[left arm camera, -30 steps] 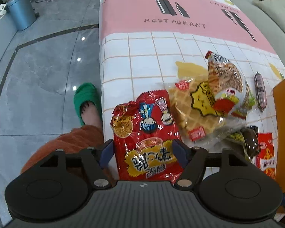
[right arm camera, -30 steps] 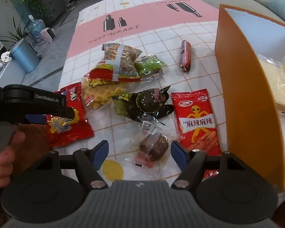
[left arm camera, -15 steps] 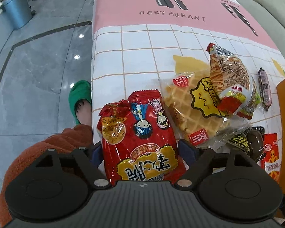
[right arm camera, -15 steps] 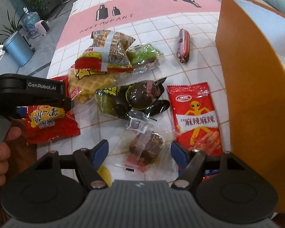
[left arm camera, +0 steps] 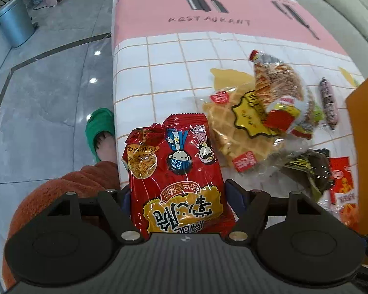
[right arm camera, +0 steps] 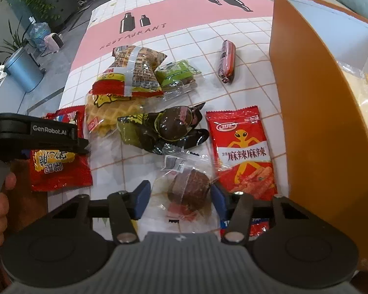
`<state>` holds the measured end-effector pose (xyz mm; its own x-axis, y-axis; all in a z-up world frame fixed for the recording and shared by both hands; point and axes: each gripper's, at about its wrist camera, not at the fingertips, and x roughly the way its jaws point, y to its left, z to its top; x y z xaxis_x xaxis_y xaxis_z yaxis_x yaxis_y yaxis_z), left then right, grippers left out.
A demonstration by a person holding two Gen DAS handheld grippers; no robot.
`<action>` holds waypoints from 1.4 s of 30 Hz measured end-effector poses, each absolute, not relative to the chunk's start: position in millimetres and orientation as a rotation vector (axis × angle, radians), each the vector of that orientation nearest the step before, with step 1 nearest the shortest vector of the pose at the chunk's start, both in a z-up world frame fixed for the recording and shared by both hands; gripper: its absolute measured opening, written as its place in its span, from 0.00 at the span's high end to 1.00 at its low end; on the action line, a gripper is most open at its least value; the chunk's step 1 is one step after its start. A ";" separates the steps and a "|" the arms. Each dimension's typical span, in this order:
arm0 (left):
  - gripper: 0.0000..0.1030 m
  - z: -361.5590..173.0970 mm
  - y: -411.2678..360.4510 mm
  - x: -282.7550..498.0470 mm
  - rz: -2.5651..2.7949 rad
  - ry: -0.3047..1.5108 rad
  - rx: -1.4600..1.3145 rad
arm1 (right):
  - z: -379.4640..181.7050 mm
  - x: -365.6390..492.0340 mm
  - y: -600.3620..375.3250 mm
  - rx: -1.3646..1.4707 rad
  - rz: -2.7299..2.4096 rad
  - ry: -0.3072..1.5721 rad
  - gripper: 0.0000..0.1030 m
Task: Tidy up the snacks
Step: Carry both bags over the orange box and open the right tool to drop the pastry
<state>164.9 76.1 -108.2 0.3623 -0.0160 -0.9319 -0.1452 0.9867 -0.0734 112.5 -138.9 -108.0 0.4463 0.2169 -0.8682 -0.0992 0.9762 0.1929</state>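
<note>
My left gripper [left arm camera: 177, 196] is shut on the near end of a red noodle snack bag [left arm camera: 176, 169] at the table's left edge; the bag also shows in the right wrist view [right arm camera: 59, 164]. My right gripper [right arm camera: 180, 197] is open, its blue pads on either side of a clear-wrapped brown cake [right arm camera: 187, 188] without touching it. An orange box [right arm camera: 314, 112] stands at the right with a pale packet [right arm camera: 360, 100] inside.
On the tablecloth lie a waffle pack [right arm camera: 110, 112], a striped snack bag [right arm camera: 132, 73], a green packet [right arm camera: 176, 76], a dark wrapped snack [right arm camera: 166, 127], a red spicy strip bag [right arm camera: 243, 152] and a sausage [right arm camera: 227, 60]. A foot in a green slipper [left arm camera: 100, 132] is beside the table.
The left gripper has closed on the red bag and drawn it nearer. The right gripper has moved forward so the brown cake sits between its pads.
</note>
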 end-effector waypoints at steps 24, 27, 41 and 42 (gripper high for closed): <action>0.18 -21.7 15.6 110.4 -0.122 1.090 -0.055 | -16.6 50.5 -171.1 0.079 0.209 0.824 0.56; 0.19 -6.2 0.1 109.6 -0.163 1.069 -0.037 | -0.9 44.2 -187.8 0.065 0.192 0.798 0.56; 0.18 56.1 -126.3 118.7 -0.434 0.940 0.105 | 39.2 37.9 -281.6 -0.044 0.040 0.732 0.56; 0.18 56.9 -135.4 121.2 -0.447 0.937 0.116 | 38.3 39.4 -289.1 -0.055 0.036 0.740 0.56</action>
